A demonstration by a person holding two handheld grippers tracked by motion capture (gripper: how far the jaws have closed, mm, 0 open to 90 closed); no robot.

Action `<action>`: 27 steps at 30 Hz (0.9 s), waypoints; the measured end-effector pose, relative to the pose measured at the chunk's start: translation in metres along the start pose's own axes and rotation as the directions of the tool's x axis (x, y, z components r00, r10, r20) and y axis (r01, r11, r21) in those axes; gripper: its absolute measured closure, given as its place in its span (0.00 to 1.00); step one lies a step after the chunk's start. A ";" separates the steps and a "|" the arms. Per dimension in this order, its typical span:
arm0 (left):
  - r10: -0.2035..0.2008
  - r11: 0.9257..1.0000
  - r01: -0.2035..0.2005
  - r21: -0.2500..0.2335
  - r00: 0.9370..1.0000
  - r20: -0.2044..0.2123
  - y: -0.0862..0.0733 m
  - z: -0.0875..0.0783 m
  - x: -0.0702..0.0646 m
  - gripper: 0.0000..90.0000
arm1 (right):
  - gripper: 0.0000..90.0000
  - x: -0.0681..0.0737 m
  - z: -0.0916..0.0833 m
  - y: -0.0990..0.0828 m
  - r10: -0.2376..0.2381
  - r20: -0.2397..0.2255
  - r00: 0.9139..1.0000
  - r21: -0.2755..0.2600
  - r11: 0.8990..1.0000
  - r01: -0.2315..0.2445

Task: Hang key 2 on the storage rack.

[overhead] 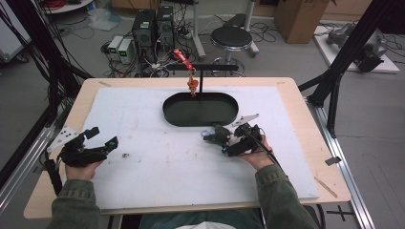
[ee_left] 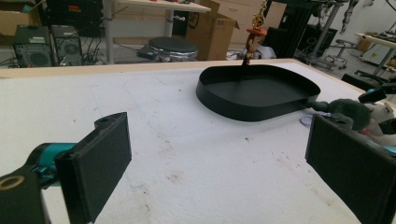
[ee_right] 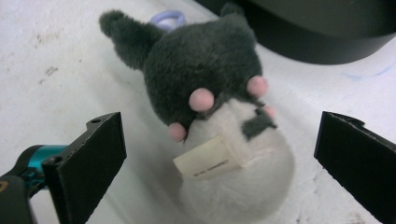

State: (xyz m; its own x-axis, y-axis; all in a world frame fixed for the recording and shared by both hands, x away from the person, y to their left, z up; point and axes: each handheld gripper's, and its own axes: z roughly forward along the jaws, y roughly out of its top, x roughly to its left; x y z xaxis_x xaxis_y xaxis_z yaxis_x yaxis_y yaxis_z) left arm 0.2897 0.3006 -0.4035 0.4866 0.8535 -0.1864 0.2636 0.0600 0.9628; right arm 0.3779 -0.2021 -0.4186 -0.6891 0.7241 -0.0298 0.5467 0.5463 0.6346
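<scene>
We see 2 hand-held tongs over a counter (overhead: 296,143) covered by a white mat (overhead: 157,157). The right tongs (overhead: 216,139) lie low near the middle of the mat, just in front of a black oval tray (overhead: 200,109), and their jaws are spread wide with nothing pinched. In the right gripper view a plush toy (ee_right: 219,116) rests on the mat between the 2 spread jaws, apart from both; we note its dark grey head with an ear pointing to the upper left, small pink spots, a white body and a cream fabric label (ee_right: 208,158). A pale purple ring (ee_right: 168,18) lies on the mat just beyond the head, near the tray wall. The left tongs (overhead: 101,138) hover over the mat's left part, well apart from the toy, with jaws likewise spread and empty; in the left gripper view we see the tray ahead and the toy at the right edge, just beside the tray. Behind the tray stands a black T-shaped stand (overhead: 200,71) from which a small orange charm (overhead: 192,86) hangs above the tray's far rim.
</scene>
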 end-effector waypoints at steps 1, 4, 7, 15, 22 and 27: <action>0.000 1.000 0.000 0.001 1.000 0.000 0.000 0.000 0.000 0.08 | 0.02 0.000 0.001 -0.001 0.002 0.002 1.000 0.003 1.000 -0.002; 0.003 1.000 -0.003 0.002 1.000 0.002 0.000 0.000 0.000 0.08 | 0.05 -0.001 0.002 -0.005 0.008 0.000 1.000 -0.002 1.000 -0.008; 0.001 1.000 -0.001 0.001 1.000 0.002 0.000 0.000 0.000 0.08 | 0.06 -0.003 0.001 -0.008 0.029 0.006 1.000 0.006 1.000 -0.029; 0.003 1.000 -0.003 0.001 1.000 0.001 0.000 0.000 0.000 0.08 | 0.23 -0.006 0.002 -0.014 0.039 -0.011 0.999 -0.005 0.999 -0.039; 0.001 1.000 -0.001 -0.001 1.000 0.003 0.000 0.000 0.000 0.08 | 0.37 -0.004 0.004 -0.015 0.015 -0.024 1.000 0.000 1.000 -0.015; -0.001 1.000 0.001 -0.002 1.000 0.005 0.000 0.000 0.000 0.08 | 0.46 0.000 0.004 -0.015 -0.024 0.008 1.000 0.001 1.000 0.024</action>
State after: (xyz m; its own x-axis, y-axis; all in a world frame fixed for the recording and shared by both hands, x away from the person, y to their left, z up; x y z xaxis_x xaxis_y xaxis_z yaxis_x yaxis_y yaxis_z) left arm 0.2897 0.3003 -0.4035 0.4906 0.8508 -0.1882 0.2624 0.0617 0.9630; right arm 0.3716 -0.2090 -0.4309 -0.6979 0.7144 -0.0511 0.5305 0.5636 0.6332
